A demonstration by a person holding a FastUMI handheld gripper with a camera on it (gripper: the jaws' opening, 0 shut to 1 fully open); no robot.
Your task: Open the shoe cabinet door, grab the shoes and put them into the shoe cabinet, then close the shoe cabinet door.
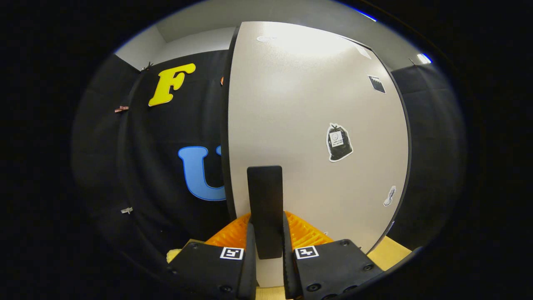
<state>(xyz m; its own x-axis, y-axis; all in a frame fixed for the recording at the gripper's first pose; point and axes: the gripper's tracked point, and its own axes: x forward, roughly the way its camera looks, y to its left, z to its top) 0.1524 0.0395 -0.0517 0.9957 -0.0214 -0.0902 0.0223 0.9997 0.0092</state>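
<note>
The shoe cabinet door (316, 104) is a pale flat panel with a dark edge, standing close in front of me. A black upright handle (265, 196) sticks out near the door's left edge. My gripper (267, 225) is shut on this handle, one finger pressing each side of it. The door's left edge (227, 137) stands against the black cloth behind it. I cannot tell how far the door is swung.
Small stickers dot the door, the largest a black one (339, 143) right of the handle. Black booth cloth (166, 175) hangs to the left and on the far right. A light wooden surface (393, 252) shows below the door's right corner.
</note>
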